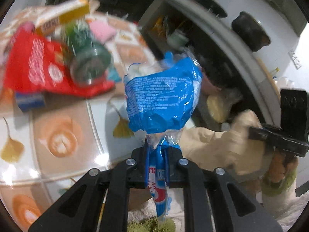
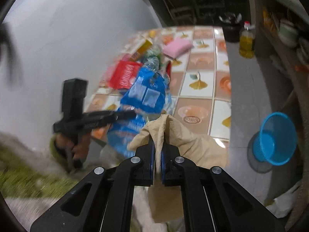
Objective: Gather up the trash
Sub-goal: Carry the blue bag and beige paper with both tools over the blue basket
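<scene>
Blue wrapper (image 1: 162,96) was pinched by left gripper (image 1: 156,150). Beige bag (image 2: 179,135) edge was pinched by right gripper (image 2: 158,150). Bare table (image 2: 202,89) was seen beyond.

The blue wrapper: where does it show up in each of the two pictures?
Left wrist view: blue wrapper at centre, pinched in the left claw.
Right wrist view: blue wrapper left of centre, above the beige bag.
Shared landmark: the red packet on the table.

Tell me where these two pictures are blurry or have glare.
Left wrist view: motion blur smears the red bag and green bottle; glare on the tablecloth. Right wrist view: the left gripper and trash pile are smeared; the blue basin stays fairly sharp.
</scene>
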